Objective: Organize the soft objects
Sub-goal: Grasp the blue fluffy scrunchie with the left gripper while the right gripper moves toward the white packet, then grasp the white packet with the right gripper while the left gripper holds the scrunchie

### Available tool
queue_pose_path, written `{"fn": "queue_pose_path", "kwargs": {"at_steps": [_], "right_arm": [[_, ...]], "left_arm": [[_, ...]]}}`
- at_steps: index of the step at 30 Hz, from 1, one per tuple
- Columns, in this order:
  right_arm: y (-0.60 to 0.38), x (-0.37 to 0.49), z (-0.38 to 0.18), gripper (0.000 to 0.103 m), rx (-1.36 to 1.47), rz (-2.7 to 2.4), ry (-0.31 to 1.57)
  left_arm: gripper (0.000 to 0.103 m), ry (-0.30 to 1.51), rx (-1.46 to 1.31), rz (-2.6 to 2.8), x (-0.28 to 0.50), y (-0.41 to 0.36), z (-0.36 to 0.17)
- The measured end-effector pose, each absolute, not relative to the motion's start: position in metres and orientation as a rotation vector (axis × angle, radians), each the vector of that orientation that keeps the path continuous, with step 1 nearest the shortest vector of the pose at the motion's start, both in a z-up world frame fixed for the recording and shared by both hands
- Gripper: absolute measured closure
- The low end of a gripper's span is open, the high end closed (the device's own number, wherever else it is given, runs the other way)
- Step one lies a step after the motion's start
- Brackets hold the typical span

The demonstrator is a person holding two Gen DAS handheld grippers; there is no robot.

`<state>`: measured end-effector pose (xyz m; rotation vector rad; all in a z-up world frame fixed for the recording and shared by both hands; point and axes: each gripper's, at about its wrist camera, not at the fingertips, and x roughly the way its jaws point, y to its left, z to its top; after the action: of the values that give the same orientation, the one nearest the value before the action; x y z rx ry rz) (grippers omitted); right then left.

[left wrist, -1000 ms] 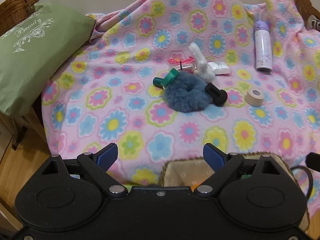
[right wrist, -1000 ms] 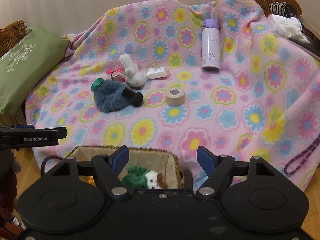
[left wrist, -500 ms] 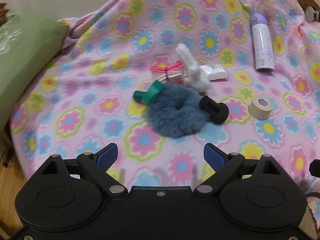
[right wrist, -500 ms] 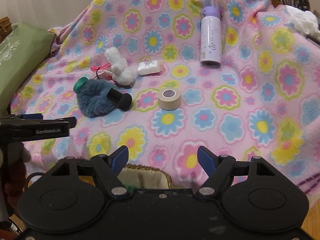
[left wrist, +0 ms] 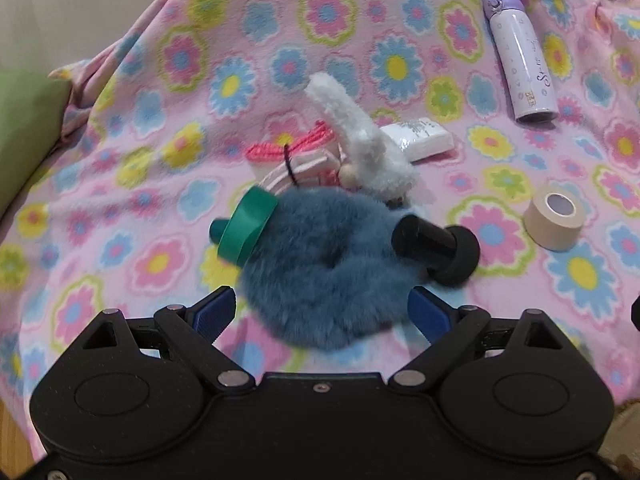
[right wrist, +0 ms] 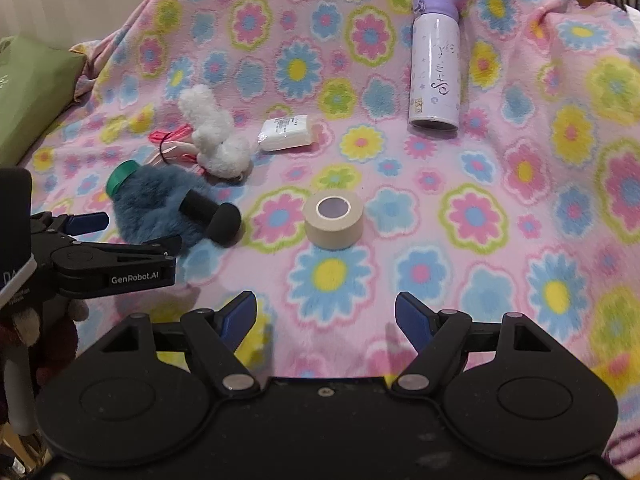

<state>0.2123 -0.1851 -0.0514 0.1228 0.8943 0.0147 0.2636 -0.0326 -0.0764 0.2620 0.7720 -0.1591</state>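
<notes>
Left gripper (left wrist: 322, 312) spread wide, blue pads on either side of the near edge of a fluffy grey-blue fur scrunchie (left wrist: 320, 276), not yet pressed on it. Lying on the scrunchie's right side, a black cylindrical sponge applicator (left wrist: 434, 246); at its left rim, a green plastic bottle cap (left wrist: 246, 230). Just behind, touching the scrunchie, a white fleecy plush rabbit (left wrist: 370, 148) over a bundle of pink cord and ribbon (left wrist: 292, 156). Further right, a small white plastic packet (left wrist: 422, 138), a beige roll of tape (left wrist: 554, 216) and a lilac insulated bottle (left wrist: 520, 52) on its side, all apart from each other on a pink flower-print fleece blanket (left wrist: 140, 184).

Right gripper (right wrist: 325, 322) likewise spread, empty, hovering over bare blanket, near side of the tape roll. Green cushion (right wrist: 30, 92) at far left.
</notes>
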Motion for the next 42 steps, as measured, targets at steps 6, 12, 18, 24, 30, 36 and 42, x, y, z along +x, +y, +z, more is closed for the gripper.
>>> {"fn": "queue_pose_path", "kwargs": {"at_steps": [6, 12, 18, 24, 30, 36, 42], "right_arm": [[-0.184, 0.239, -0.054, 0.027, 0.113, 0.007, 0.892], [-0.188, 0.267, -0.061, 0.026, 0.120, -0.010, 0.889], [-0.191, 0.297, -0.070, 0.026, 0.135, -0.023, 0.889], [-0.189, 0.341, -0.064, 0.022, 0.163, -0.032, 0.843], [-0.175, 0.391, -0.069, 0.022, 0.171, -0.015, 0.842], [-0.161, 0.435, -0.080, 0.018, 0.172, -0.011, 0.857], [-0.142, 0.460, -0.100, 0.016, 0.141, 0.001, 0.899]], "left_arm": [[0.006, 0.743, 0.242, -0.172, 0.282, -0.033, -0.084], [0.004, 0.757, 0.222, -0.195, 0.298, -0.031, -0.100], [0.002, 0.738, 0.166, -0.195, 0.308, -0.023, -0.108], [0.002, 0.726, 0.143, -0.202, 0.307, -0.020, -0.110], [0.002, 0.736, 0.117, -0.210, 0.309, -0.018, -0.111], [0.002, 0.735, 0.112, -0.211, 0.309, -0.017, -0.111], [0.002, 0.735, 0.112, -0.210, 0.308, -0.017, -0.111]]}}
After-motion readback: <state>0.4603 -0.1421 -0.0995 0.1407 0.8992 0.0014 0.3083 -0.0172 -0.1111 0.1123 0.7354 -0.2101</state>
